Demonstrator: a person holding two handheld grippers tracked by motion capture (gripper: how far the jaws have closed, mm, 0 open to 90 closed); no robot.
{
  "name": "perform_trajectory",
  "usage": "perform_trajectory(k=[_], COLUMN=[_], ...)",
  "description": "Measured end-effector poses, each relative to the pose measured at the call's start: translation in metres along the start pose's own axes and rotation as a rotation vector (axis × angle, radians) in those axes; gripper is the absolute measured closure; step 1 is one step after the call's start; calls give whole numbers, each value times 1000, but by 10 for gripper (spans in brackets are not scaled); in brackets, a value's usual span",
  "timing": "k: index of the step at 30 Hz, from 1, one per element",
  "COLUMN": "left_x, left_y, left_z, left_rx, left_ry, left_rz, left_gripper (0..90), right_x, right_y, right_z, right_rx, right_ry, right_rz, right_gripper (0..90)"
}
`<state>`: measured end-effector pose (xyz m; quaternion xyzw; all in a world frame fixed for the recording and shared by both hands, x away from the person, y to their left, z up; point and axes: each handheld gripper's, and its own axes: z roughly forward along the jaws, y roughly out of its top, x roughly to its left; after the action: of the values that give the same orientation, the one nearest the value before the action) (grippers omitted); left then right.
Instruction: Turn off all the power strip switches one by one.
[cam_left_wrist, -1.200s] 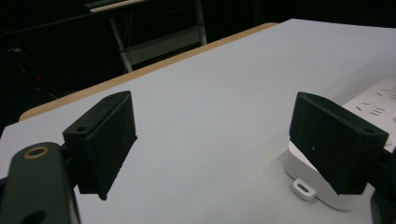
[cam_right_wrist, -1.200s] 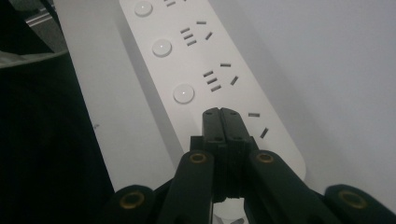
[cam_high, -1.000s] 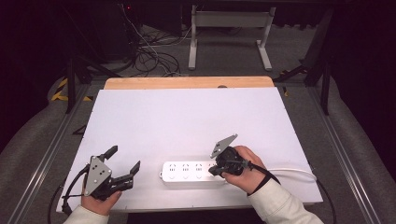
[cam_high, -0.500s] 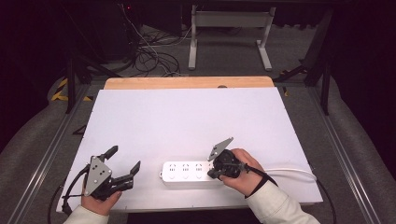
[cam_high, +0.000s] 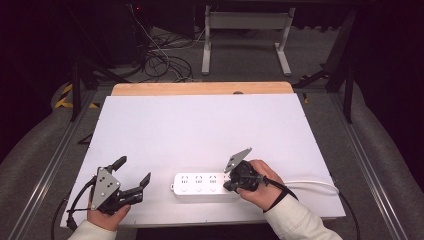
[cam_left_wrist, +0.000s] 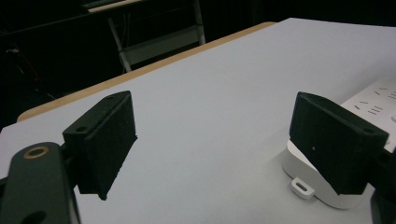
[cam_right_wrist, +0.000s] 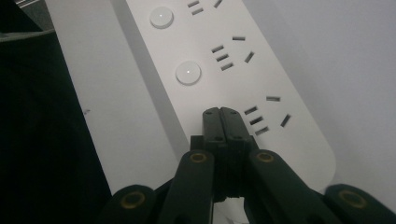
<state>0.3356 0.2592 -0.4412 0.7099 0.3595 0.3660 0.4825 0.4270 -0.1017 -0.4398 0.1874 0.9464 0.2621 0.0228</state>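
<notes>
1. We see the white power strip (cam_high: 204, 184) lying flat near the bench's (cam_high: 200, 130) front edge
2. Our right gripper (cam_right_wrist: 220, 112) has its fingers pressed together, tips over the strip's cable end
3. Our left gripper (cam_high: 131, 176) rests just beside the strip's other end, fingers wide apart

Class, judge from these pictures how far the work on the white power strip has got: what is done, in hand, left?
Done: the right gripper, jaws shut, sits over the power strip at its cable end. In hand: its tip is at the nearest round button's spot. Left: two buttons remain uncovered; the left gripper waits open beside the strip.
</notes>
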Motion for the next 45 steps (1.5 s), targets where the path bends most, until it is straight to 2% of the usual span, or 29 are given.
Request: perform_trajectory(k=[7, 13, 16, 26, 30, 32, 33, 34, 35, 36, 41, 45], left_x=[0, 0, -1, 0, -1, -1, -1, 0, 0, 0, 0, 0], left_y=[0, 0, 0, 0, 0, 0, 0, 0, 0, 0, 0, 0], left_z=[0, 0, 0, -1, 0, -1, -1, -1, -1, 0, -1, -1], left_rx=[0, 0, 1, -2, 1, -2, -5, -4, -4, 1, -1, -1], left_ry=[1, 1, 3, -1, 0, 2, 4, 2, 2, 3, 4, 2], left_rz=[1, 3, 2, 2, 2, 4, 4, 4, 4, 1, 8, 2], left_gripper=[153, 152, 152, 152, 152, 151, 151, 151, 151, 151, 151, 151], right_x=[0, 1, 4, 3, 4, 2, 3, 4, 4, 6, 11, 13], right_y=[0, 1, 4, 0, 0, -1, -1, -1, -1, 1, 8, 10], right_z=[0, 3, 5, 5, 5, 4, 4, 1, 1, -5, -4, -1], right_rx=[5, -9, -14, -25, -25, -37, -45, -93, -93, -157, -150, -164], right_ry=[-2, 26, -16, -8, -16, -7, -13, -19, -19, 14, 4, 3], right_rz=[0, 0, -17, 11, 6, 20, 2, -27, -27, -12, -43, -47], right_gripper=[900, 900, 900, 900, 900, 900, 900, 900, 900, 900, 900, 900])
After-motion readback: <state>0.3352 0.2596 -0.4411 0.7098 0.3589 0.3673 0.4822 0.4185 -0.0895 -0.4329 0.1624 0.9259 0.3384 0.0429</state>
